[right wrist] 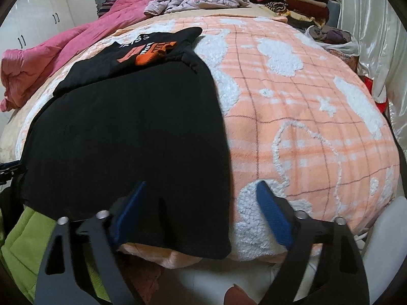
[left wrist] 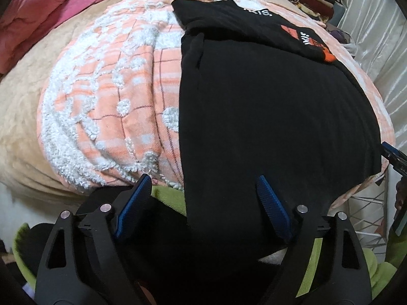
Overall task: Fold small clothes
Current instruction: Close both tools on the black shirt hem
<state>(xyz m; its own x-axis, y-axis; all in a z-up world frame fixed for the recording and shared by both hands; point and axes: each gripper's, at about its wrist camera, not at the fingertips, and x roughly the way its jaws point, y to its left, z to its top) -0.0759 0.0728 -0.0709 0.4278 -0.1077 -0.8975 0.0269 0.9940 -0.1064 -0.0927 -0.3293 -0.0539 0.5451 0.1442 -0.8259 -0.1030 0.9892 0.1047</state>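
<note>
Looking early on: the black garment [left wrist: 267, 106] is lying spread flat on the bed's orange blanket [right wrist: 318, 117], near edge hanging over the side, no fold made yet. The left claw [left wrist: 203, 198] and right claw [right wrist: 201, 198] are each sitting wide open astride a near corner, gripping nothing. The whole fold is still waiting.

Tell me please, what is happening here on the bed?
A person is folding a black garment spread on a peach checked blanket. The left gripper and right gripper each straddle a near corner of it, jaws open, nothing gripped yet. Folded clothes are stacked at the far end.
</note>
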